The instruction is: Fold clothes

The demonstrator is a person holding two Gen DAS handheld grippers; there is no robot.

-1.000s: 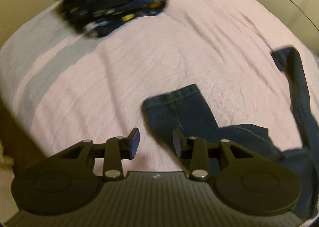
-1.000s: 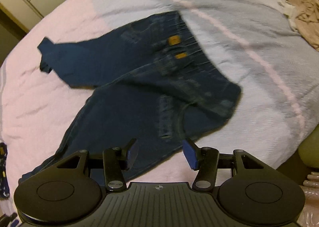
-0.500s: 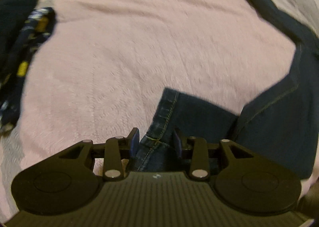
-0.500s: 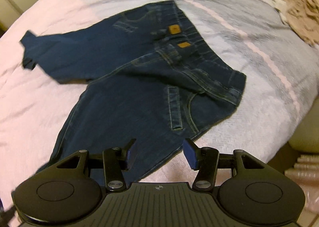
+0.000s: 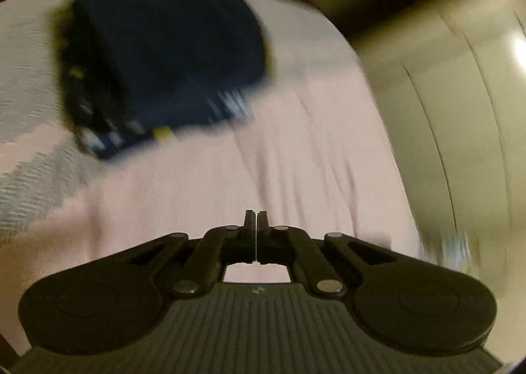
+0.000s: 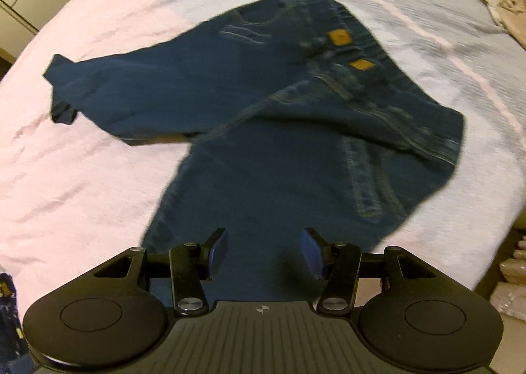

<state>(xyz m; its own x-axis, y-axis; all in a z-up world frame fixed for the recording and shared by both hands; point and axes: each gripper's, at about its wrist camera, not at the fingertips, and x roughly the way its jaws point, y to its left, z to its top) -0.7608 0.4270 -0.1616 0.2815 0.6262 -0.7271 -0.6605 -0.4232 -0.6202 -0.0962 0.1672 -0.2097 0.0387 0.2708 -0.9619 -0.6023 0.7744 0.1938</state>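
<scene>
Pink bedspread [image 6: 82, 176]: jeans [image 6: 263, 150] lie spread, legs splayed. Left gripper [image 5: 255, 216] is pinched closed, nothing visibly held; right gripper [image 6: 264, 254] gapes empty above them. Legs should be aligned.

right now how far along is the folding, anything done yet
Looks done: a dark folded pile sits on the bed, though it is blurred. In hand: nothing visible; the left gripper is shut, the right gripper is open over the jeans. Left: the jeans lie spread out, legs apart, unfolded.
</scene>
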